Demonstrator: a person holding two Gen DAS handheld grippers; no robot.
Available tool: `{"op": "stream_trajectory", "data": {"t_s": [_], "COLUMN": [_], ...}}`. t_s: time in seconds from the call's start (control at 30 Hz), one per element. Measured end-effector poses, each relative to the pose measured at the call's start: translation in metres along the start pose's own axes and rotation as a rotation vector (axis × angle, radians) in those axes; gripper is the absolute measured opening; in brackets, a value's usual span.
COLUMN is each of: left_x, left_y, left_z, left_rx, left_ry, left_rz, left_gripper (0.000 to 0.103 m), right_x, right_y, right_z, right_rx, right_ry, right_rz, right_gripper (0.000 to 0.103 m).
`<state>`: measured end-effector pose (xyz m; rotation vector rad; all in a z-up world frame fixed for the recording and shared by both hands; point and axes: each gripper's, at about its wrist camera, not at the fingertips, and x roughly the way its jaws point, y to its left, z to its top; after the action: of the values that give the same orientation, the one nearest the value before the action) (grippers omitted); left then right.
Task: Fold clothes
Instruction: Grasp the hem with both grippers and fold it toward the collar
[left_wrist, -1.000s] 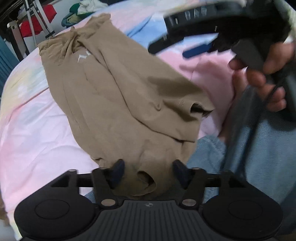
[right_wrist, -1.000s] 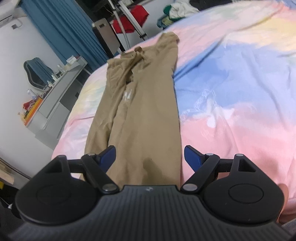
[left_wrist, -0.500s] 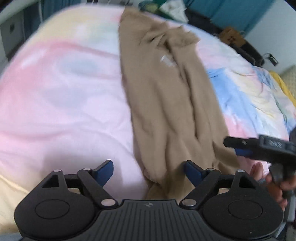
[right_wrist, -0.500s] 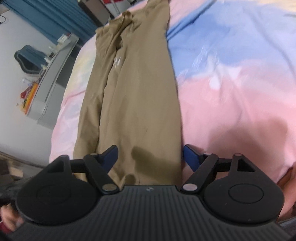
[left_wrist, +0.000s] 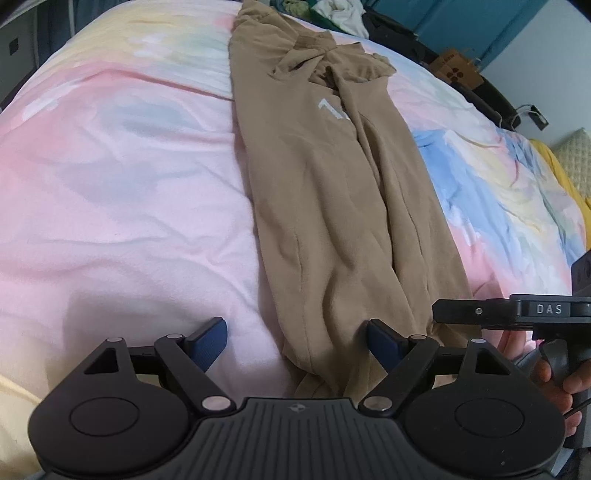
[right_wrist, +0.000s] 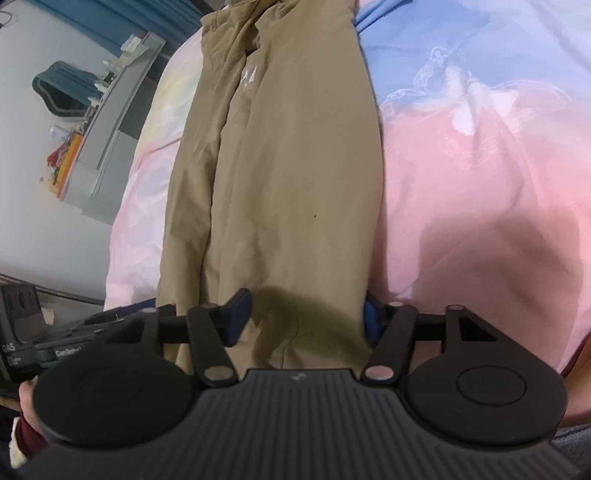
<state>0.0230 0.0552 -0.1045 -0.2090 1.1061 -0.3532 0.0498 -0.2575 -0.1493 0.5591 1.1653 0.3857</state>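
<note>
We see the tan trousers as soft matt cloth, lightly creased, with a pale printed mark. The pastel bedsheet beneath looks like smooth matt cotton, gently rumpled. Our left gripper and right gripper are matt black plastic with ribbed bodies, dull blue finger pads and small shiny metal pivot pins.

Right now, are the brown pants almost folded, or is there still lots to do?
Partly done. The brown pants already lie long and narrow on the bed, one leg folded over the other. Both the left gripper and the right gripper are open at the near end, holding nothing yet. Still left: grabbing that end and folding the pants shorter, toward the waistband.
</note>
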Motion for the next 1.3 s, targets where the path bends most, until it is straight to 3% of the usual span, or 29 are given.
{"op": "stream_trajectory", "data": {"t_s": [0.07, 0.1, 0.27, 0.4, 0.53, 0.67, 0.7, 0.73, 0.77, 0.87, 1.07, 1.3], "left_x": [0.0, 0.0, 0.019, 0.028, 0.032, 0.034, 0.033, 0.033, 0.031, 0.022, -0.024, -0.11], "left_y": [-0.002, -0.002, 0.007, 0.005, 0.001, 0.004, 0.003, 0.002, 0.0, 0.001, 0.007, -0.021], "left_z": [-0.002, -0.004, -0.003, -0.005, -0.006, -0.009, -0.01, -0.012, -0.014, -0.018, -0.012, 0.013], "left_rx": [0.015, 0.019, -0.06, -0.05, -0.032, -0.045, -0.04, -0.033, -0.024, -0.016, -0.093, -0.073], "left_ry": [0.005, 0.011, 0.154, 0.214, 0.23, 0.218, 0.217, 0.217, 0.211, 0.178, 0.012, -0.181], "left_rz": [-0.03, -0.048, -0.221, -0.278, -0.28, -0.239, -0.237, -0.235, -0.227, -0.218, -0.291, -0.28], "left_gripper": [0.084, 0.084, 0.084, 0.085, 0.082, 0.052, 0.036, 0.027, 0.017, 0.008, 0.006, 0.006], "right_x": [-0.001, -0.002, -0.006, -0.002, 0.003, 0.003, 0.002, 0.002, 0.0, -0.011, -0.062, -0.134], "right_y": [0.002, 0.004, 0.01, 0.007, 0.014, 0.022, 0.024, 0.026, 0.029, 0.034, 0.031, 0.049], "right_z": [-0.002, -0.004, -0.011, -0.013, -0.017, -0.022, -0.023, -0.025, -0.026, -0.026, -0.022, -0.01], "right_rx": [-0.008, -0.011, -0.03, -0.023, -0.076, -0.142, -0.161, -0.181, -0.198, -0.212, -0.167, -0.185], "right_ry": [0.003, 0.003, 0.006, 0.024, 0.041, 0.033, 0.027, 0.02, 0.009, -0.049, -0.218, -0.377], "right_rz": [0.006, 0.009, 0.024, 0.013, -0.039, -0.071, -0.078, -0.087, -0.094, -0.068, 0.065, 0.162], "right_gripper": [0.036, 0.034, 0.034, 0.037, 0.037, 0.035, 0.032, 0.018, 0.013, 0.01, 0.009, 0.009]}}
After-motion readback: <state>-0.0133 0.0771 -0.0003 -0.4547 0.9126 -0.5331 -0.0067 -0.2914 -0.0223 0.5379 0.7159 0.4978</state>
